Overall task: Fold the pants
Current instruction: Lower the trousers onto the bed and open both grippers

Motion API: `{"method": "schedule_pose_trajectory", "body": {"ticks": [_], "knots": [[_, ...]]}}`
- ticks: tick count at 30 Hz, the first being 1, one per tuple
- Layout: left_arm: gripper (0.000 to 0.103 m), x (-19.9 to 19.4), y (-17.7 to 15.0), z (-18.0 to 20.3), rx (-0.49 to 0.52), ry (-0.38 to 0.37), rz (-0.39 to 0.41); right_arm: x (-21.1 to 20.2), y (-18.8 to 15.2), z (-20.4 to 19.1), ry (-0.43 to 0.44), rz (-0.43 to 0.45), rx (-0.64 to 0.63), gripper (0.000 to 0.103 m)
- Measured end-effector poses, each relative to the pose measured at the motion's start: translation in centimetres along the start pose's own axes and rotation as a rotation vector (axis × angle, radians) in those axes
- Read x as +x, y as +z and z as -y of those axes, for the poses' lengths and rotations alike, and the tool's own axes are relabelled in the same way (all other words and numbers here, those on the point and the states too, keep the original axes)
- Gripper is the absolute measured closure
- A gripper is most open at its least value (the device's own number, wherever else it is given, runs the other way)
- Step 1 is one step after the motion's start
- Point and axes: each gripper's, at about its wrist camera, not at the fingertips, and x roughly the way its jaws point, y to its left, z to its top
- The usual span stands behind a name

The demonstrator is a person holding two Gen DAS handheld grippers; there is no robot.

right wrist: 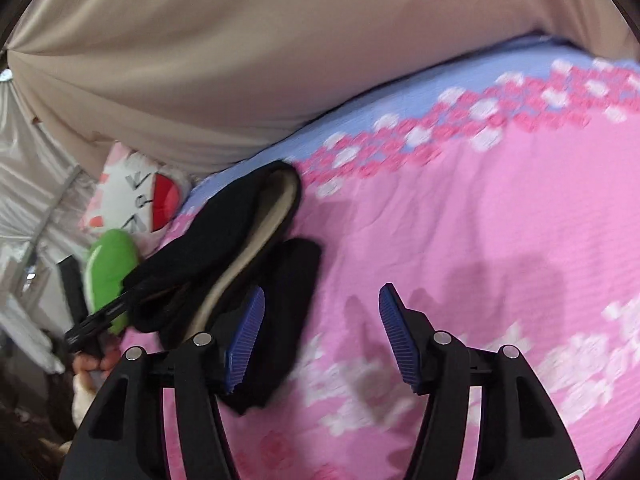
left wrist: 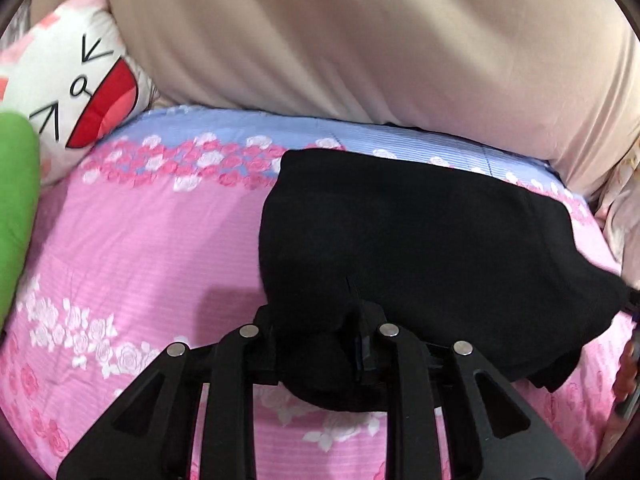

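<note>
The black pants (left wrist: 420, 248) lie folded on the pink flowered bedspread (left wrist: 140, 248). My left gripper (left wrist: 320, 348) is shut on a near corner of the pants and lifts that edge. In the right wrist view the pants (right wrist: 248, 232) show a beige lining, and the left gripper (right wrist: 100, 320) holds their raised edge. My right gripper (right wrist: 322, 332) is open and empty, its blue pads (right wrist: 246, 336) just right of the pants, above the bedspread (right wrist: 480, 240).
A beige curtain (left wrist: 360, 40) hangs along the far side of the bed. A white cat-face pillow (left wrist: 72, 92) and a green cushion (left wrist: 16, 200) lie at the left. The bedspread has a blue band (left wrist: 240, 124) at its far edge.
</note>
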Motion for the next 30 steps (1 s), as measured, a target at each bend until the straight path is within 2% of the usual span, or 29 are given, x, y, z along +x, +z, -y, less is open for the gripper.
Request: {"method": "schedule_pose_trajectory", "body": {"ticks": [2, 6, 7, 8, 9, 10, 14, 15, 17, 19, 20, 21, 23, 25, 26, 28, 30], "knots": [[0.081, -0.7, -0.2, -0.8, -0.010, 0.000, -0.003, 1.0, -1.3, -0.5, 0.041, -0.059, 0.023, 0.033], [0.081, -1.6, -0.6, -2.9, -0.014, 0.045, -0.024, 5.1, -4.2, -1.2, 0.131, -0.195, 0.109, 0.034], [0.080, -1.7, -0.9, -3.5, -0.023, 0.051, -0.029, 6.0, -4.6, -1.7, 0.144, -0.203, 0.094, 0.039], [0.080, -1.5, -1.2, -4.3, -0.031, 0.064, -0.041, 6.7, -5.2, -2.9, 0.136, -0.197, 0.043, 0.075], [0.080, -1.3, -1.5, -4.8, -0.030, 0.080, -0.052, 7.2, -5.3, -4.0, 0.084, -0.193, -0.015, 0.085], [0.080, -1.2, -1.8, -5.3, -0.031, 0.093, -0.060, 7.1, -5.2, -5.2, 0.046, -0.179, -0.078, 0.087], [0.080, -3.8, -2.6, -5.3, -0.005, 0.072, -0.047, 2.8, -4.1, -11.5, -0.093, -0.087, -0.344, 0.089], [0.079, -4.3, -2.9, -5.2, 0.007, 0.069, -0.054, 2.1, -4.1, -12.4, -0.135, -0.093, -0.392, 0.089], [0.076, -4.7, -4.1, -5.5, -0.002, 0.057, -0.101, 2.6, -5.4, -11.9, -0.239, -0.149, -0.435, 0.085], [0.073, -4.4, -5.5, -5.8, -0.025, 0.070, -0.131, 4.5, -7.0, -9.9, -0.334, -0.217, -0.443, 0.073], [0.072, -4.7, -6.3, -5.8, -0.023, 0.092, -0.130, 4.7, -7.7, -8.5, -0.341, -0.225, -0.396, 0.067], [0.068, -5.3, -6.8, -5.7, -0.020, 0.116, -0.118, 3.7, -7.9, -7.9, -0.296, -0.194, -0.332, 0.065], [0.057, -7.5, -7.1, -5.6, -0.028, 0.162, -0.071, 1.5, -7.5, -7.9, -0.260, -0.141, -0.259, 0.058], [0.046, -10.1, -6.9, -5.2, -0.037, 0.157, 0.005, -0.8, -7.0, -8.8, -0.186, -0.071, -0.245, 0.048], [0.042, -11.8, -6.5, -4.7, -0.032, 0.133, 0.055, -1.1, -6.7, -9.3, -0.119, -0.072, -0.238, 0.045], [0.024, -13.6, -5.9, -3.1, -0.012, 0.093, 0.128, 0.5, -6.2, -10.0, 0.071, -0.139, -0.179, 0.045], [0.012, -14.1, -5.6, -0.1, 0.051, 0.010, 0.182, 3.2, -6.1, -10.7, 0.101, -0.193, -0.180, 0.045]]}}
